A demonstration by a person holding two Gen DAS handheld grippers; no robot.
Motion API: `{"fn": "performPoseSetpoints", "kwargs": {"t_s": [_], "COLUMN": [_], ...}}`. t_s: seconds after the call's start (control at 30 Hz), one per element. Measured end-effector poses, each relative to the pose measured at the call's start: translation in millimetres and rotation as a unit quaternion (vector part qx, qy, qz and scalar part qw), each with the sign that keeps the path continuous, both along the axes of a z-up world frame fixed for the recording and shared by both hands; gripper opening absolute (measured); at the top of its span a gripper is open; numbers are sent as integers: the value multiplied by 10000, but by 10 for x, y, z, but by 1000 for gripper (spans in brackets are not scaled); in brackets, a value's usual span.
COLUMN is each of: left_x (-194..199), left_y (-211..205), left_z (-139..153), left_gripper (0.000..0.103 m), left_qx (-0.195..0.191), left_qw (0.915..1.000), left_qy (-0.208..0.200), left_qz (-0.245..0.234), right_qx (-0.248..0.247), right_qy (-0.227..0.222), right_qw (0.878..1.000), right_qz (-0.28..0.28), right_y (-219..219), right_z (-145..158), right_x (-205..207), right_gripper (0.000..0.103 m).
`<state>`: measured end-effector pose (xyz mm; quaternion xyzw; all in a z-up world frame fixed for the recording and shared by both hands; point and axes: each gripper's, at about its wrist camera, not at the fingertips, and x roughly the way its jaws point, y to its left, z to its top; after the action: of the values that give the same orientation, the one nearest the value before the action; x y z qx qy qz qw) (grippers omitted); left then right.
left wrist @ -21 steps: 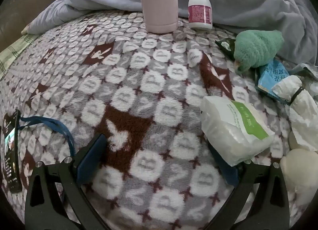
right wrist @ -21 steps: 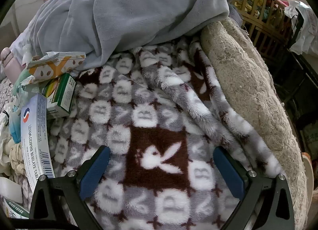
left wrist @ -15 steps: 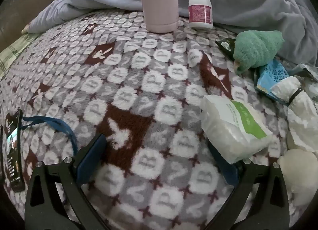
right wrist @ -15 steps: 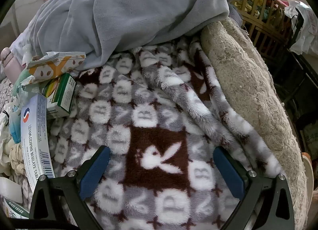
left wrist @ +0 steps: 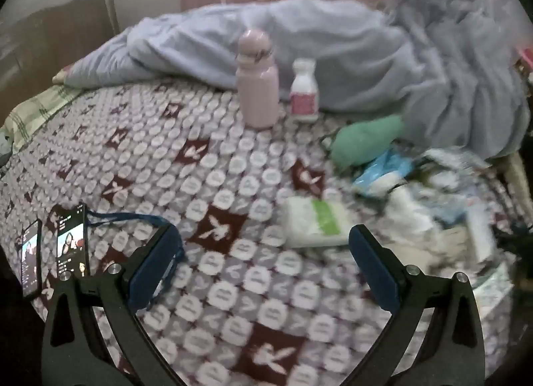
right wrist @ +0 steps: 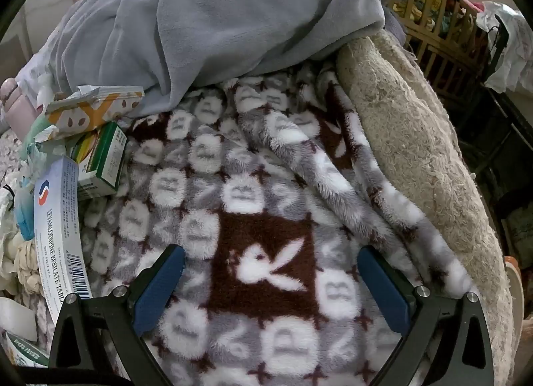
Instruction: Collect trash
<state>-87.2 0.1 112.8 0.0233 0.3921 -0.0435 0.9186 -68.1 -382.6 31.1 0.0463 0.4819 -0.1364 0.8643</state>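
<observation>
The left claw (left wrist: 263,262) has pulled back above the bed's patterned blanket (left wrist: 233,302), jaws wide and empty; the right claw (right wrist: 271,282), equally wide, holds nothing. Just ahead and right of the left claw lies a white tissue pack (left wrist: 314,222), loose wrappers (left wrist: 416,206) beyond, bottles farthest. Two phones (left wrist: 70,242) at its left could be swept up by mistake.

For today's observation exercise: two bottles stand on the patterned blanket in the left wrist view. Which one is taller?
The pink bottle with the rounded cap is taller; the white bottle with the pink label beside it is shorter and slimmer.
</observation>
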Motion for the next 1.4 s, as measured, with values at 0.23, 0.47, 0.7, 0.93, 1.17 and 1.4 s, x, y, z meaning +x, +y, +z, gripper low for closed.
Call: {"fn": "performPoseSetpoints", "kwargs": {"t_s": [0.23,0.47,0.7,0.93,1.17,1.4], "left_x": [-287,-482,-606,-663,-659,-653], "left_y": [-319,-594,-702,-723,-750,-768], "left_z": [305,439,564,618,632,647], "left_gripper": [102,102,102,102,102,102], "left_qx": [-294,-505,-617,-642,-620,-604], "left_qw": [9981,9947,9914,9903,9901,9900], "left_qy": [-389,-622,-878,-985,-1031,-1048], "left_qz": [-373,-650,-743,-737,-725,-726], "right_qx": [446,-23,-216,-444,-506,-473], "right_qy": [-394,-1133,-1813,-2065,-2152,-2161], "right_qw": [9982,9933,9829,9768,9744,9743], "right_qz": [-42,213,244,357,414,418], "right_y": [214,607,804,948,1011,1024], "right_z": [464,1020,1454,1633,1698,1707], "right_x": [-548,-1038,-1174,-1260,-1274,-1273], "right_gripper": [103,103,103,103,103,103]}}
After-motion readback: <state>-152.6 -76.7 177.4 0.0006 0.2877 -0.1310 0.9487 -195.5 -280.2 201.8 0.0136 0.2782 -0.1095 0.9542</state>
